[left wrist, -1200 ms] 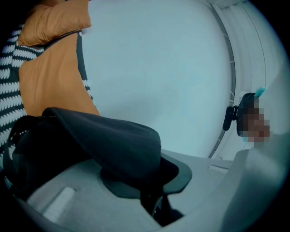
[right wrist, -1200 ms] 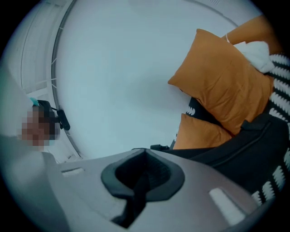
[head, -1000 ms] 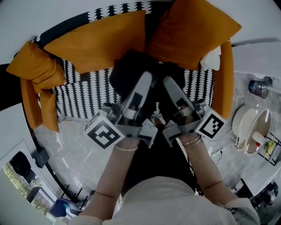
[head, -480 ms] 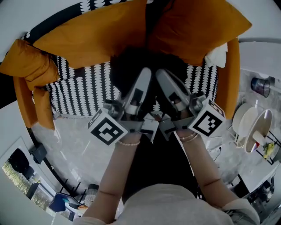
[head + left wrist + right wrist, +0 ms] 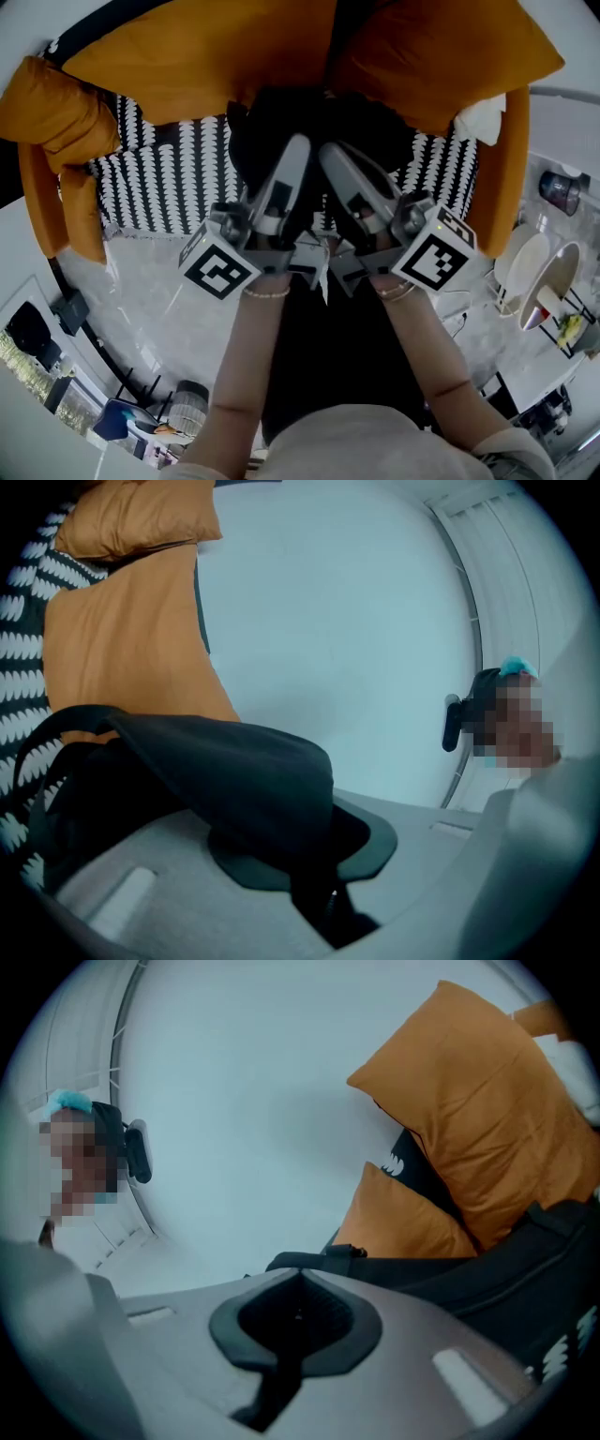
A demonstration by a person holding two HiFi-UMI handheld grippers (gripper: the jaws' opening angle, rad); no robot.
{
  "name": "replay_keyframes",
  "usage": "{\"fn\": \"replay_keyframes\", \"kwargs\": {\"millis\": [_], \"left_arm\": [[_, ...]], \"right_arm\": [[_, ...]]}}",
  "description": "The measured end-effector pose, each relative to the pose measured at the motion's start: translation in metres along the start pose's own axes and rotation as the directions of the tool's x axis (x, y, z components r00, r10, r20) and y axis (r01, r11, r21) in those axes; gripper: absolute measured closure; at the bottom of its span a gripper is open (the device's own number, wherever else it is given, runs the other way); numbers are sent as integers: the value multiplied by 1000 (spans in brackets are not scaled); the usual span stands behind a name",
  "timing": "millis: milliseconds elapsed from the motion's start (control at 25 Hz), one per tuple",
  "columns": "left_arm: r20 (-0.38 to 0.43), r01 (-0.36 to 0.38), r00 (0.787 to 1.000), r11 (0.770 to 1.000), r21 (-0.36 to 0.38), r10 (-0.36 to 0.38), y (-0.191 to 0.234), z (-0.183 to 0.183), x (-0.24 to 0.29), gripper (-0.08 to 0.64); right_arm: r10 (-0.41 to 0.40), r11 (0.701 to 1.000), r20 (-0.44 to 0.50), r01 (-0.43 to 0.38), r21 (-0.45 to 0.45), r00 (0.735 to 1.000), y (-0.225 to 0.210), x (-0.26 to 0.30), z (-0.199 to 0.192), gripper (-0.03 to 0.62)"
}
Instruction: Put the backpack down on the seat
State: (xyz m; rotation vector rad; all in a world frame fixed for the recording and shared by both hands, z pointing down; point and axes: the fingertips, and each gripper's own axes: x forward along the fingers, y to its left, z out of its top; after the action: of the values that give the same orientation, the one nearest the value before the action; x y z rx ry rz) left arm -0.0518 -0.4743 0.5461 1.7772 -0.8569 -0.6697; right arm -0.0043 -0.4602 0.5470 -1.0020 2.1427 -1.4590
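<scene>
The left gripper is clamped on the backpack: in the left gripper view a fold of its black fabric passes between the closed jaws. From there the fabric spreads up and to the left of the pads, where the bulk of the bag hangs. A thin black strap arches off the bag further to the left of the jaws.

The right gripper has its jaws drawn together too. A black strap with a buckle sits right at their tips and seems pinched there. It runs out to the right of the jaws into the dark body of the bag.

In the head view both grippers point forward side by side, their tips close together and sunk into the top of the black bag. The bag lies straight ahead of the two tips, over the black-and-white patterned seat. Whether its bottom touches the seat cannot be told. The patterned cover stretches to the left of the left gripper and shows as a narrower band to the right of the right one. Two orange cushions lean just beyond the bag, past the tips.
</scene>
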Motion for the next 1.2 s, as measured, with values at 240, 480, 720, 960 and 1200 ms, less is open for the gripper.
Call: {"fn": "replay_keyframes", "kwargs": {"millis": [240,480,720,960,1200], "left_arm": [[32,-14,999,1000,7,14,31,22,-30,495],[82,-42,996,999,20,40,60,31,-56,494],[145,-152,979,987,51,143,97,47,-85,492],[227,-269,936,963,-26,268,128,57,-119,436],[266,-356,895,933,-57,358,143,53,-147,354]], "right_arm": [[2,1000,-52,-1,17,999,-8,31,-35,589],[-8,1000,-117,11,22,993,-19,47,-68,589],[-55,997,-162,62,38,985,-38,50,-98,589],[-85,990,-190,105,98,978,-54,51,-122,589],[-63,992,-220,86,96,973,-49,51,-133,589]]}}
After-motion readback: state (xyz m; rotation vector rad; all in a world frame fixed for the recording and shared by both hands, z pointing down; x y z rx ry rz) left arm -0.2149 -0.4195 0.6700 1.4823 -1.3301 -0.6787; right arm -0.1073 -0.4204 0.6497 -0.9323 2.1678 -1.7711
